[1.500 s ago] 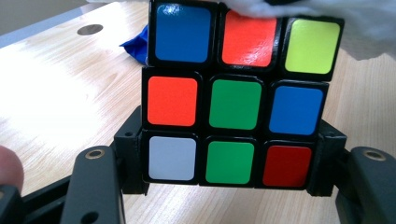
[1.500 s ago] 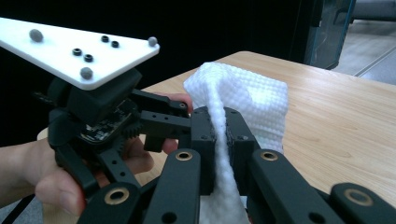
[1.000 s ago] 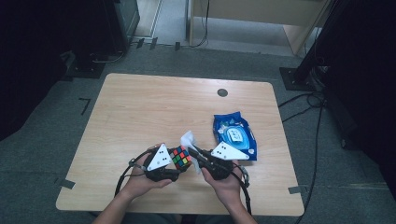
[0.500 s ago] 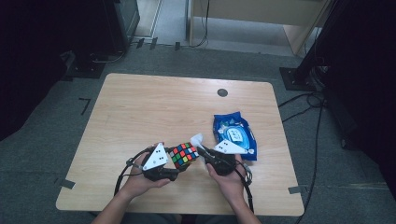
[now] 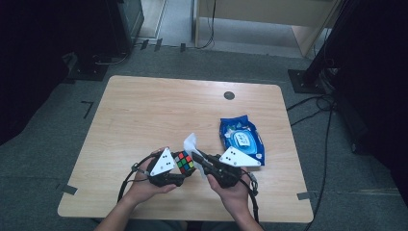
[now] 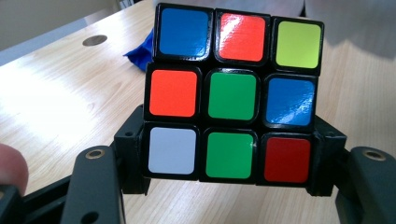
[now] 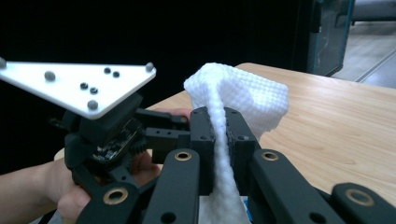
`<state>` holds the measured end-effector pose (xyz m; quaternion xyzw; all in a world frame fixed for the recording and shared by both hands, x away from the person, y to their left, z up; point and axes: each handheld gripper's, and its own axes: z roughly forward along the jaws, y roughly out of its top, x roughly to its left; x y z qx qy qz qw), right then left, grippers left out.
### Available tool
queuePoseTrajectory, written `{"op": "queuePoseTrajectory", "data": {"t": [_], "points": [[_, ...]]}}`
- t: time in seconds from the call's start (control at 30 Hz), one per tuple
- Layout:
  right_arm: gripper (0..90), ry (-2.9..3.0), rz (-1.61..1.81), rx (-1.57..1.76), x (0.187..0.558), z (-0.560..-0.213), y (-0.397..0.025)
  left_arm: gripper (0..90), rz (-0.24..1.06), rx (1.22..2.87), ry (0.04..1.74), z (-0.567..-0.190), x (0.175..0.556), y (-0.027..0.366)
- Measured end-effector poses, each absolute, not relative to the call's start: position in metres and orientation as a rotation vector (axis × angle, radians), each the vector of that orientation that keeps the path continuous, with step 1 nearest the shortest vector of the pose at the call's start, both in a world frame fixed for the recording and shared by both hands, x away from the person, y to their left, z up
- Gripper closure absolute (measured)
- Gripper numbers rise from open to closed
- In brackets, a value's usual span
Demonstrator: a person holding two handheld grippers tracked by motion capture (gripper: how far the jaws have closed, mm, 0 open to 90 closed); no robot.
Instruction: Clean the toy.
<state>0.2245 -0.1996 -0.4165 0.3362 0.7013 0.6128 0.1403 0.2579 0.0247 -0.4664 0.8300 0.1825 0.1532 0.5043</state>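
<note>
A colour cube (image 5: pixel 184 162) (image 6: pixel 232 93) is held above the table's front edge, with my left gripper (image 5: pixel 182 168) (image 6: pixel 229 161) shut on its lower row. Its near face shows blue, red, yellow, orange, green and white squares. A white textured wipe (image 5: pixel 192 143) (image 7: pixel 238 100) sticks up between the black jaws of my right gripper (image 5: pixel 198 159) (image 7: pixel 219 140), which is shut on it. The wipe sits just right of the cube, close to it. In the right gripper view the left gripper (image 7: pixel 140 133) with its white plate is at the left, held by a hand.
A blue pack of wet wipes (image 5: pixel 242 139) (image 6: pixel 140 53) lies on the wooden table (image 5: pixel 159 110) right of the grippers. A round cable hole (image 5: pixel 229 95) (image 6: pixel 95 40) is near the far edge. Cables and stands are on the floor around the table.
Both hands have shifted slightly. The right gripper with the wipe has drawn closer to the cube, which stays held by the left gripper.
</note>
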Motion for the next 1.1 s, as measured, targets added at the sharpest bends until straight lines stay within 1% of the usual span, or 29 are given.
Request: {"op": "queuePoseTrajectory", "data": {"t": [0.33,0.63,0.83,1.0,1.1], "points": [[84.9,2.045,1.764,0.997,0.228,-0.425,-0.197,34.0,0.372,1.984,0.428,-0.464,0.257,0.026],[84.7,2.03,1.776,1.056,0.234,-0.433,-0.205,34.0,0.385,1.971,0.429,-0.462,0.256,0.028],[84.0,2.037,1.775,1.089,0.24,-0.442,-0.21,34.1,0.398,1.999,0.436,-0.465,0.256,0.026],[84.5,2.03,1.717,1.168,0.249,-0.456,-0.219,34.0,0.394,1.99,0.434,-0.464,0.257,0.028],[85.2,2.058,1.547,1.245,0.258,-0.472,-0.225,34.0,0.362,1.938,0.449,-0.46,0.259,0.033]]}}
